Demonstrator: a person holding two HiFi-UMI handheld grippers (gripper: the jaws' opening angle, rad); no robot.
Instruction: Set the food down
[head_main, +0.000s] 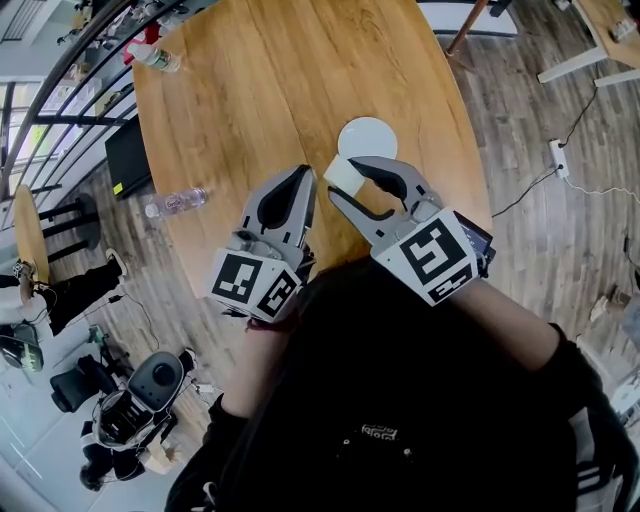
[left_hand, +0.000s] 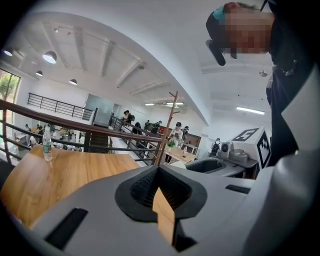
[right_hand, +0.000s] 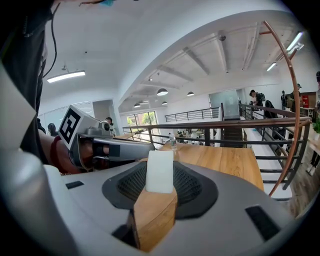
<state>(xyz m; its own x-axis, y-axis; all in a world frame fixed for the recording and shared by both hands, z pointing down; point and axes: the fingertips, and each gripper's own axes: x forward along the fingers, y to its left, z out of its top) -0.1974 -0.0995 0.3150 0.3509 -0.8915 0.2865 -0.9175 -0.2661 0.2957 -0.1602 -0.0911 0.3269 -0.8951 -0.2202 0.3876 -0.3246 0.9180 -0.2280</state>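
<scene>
In the head view my right gripper (head_main: 344, 178) is shut on a pale white block of food (head_main: 343, 171), held just above the near rim of a round white plate (head_main: 368, 135) on the wooden table (head_main: 280, 80). The right gripper view shows the block (right_hand: 160, 171) upright between the dark pads (right_hand: 195, 187), with my right gripper (right_hand: 160, 167) level over the tabletop. My left gripper (head_main: 303, 177) hovers just left of the food, its jaws together and holding nothing. In the left gripper view my left gripper (left_hand: 157, 170) shows only table through a narrow slit.
A plastic water bottle (head_main: 176, 201) lies near the table's left edge, and another bottle (head_main: 155, 57) stands at the far left corner. A dark chair (head_main: 127, 158) sits beside the table. A railing (right_hand: 225, 125) runs past the far end.
</scene>
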